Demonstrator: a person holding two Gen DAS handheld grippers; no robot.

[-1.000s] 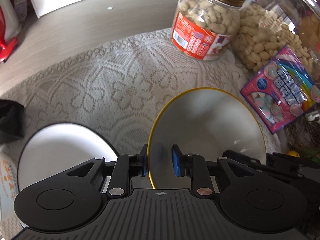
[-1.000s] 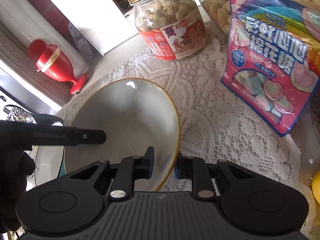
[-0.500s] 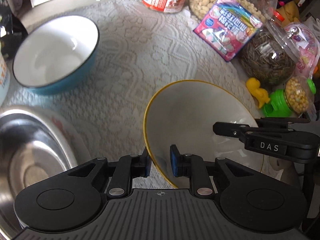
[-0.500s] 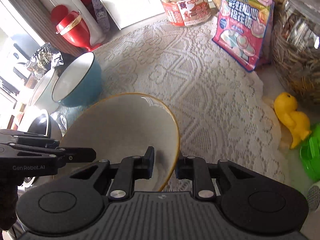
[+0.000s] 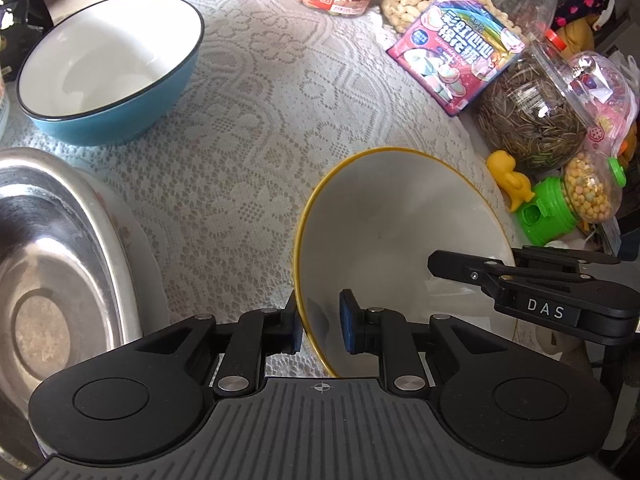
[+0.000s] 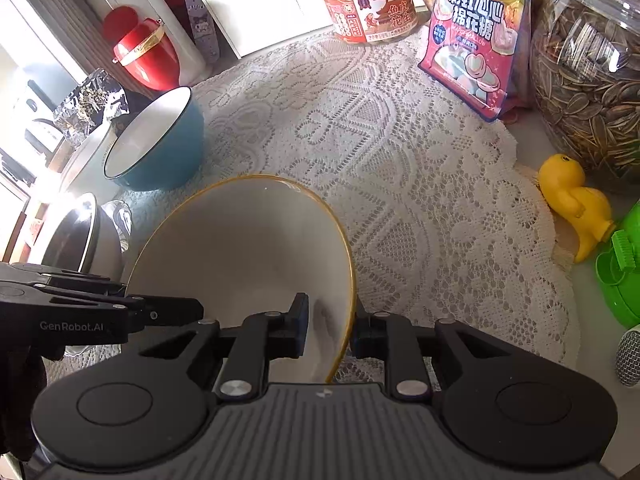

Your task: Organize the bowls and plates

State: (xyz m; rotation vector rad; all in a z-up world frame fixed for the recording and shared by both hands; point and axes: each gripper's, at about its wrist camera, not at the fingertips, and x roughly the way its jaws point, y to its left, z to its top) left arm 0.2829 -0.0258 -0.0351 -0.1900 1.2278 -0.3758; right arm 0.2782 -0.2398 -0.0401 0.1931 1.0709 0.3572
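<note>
A white bowl with a yellow rim (image 5: 400,224) is held above the lace cloth by both grippers. My left gripper (image 5: 320,326) is shut on its left rim, one finger inside and one outside. My right gripper (image 6: 329,328) is shut on its right rim (image 6: 240,256). A blue bowl with a white inside (image 5: 108,64) stands at the far left, also in the right wrist view (image 6: 156,140). A steel bowl (image 5: 48,264) sits on a flowered plate at the near left.
The lace tablecloth (image 5: 260,128) covers the table. Along the right stand a peanut jar (image 6: 368,0), a marshmallow bag (image 6: 476,36), a sunflower seed jar (image 6: 588,76), a yellow duck toy (image 6: 576,200) and a green container (image 5: 556,208). A red vase (image 6: 144,52) stands far left.
Both grippers have pulled the yellow-rimmed bowl back and up from beside the peanut jar. The blue bowl and the steel bowl have come into view.
</note>
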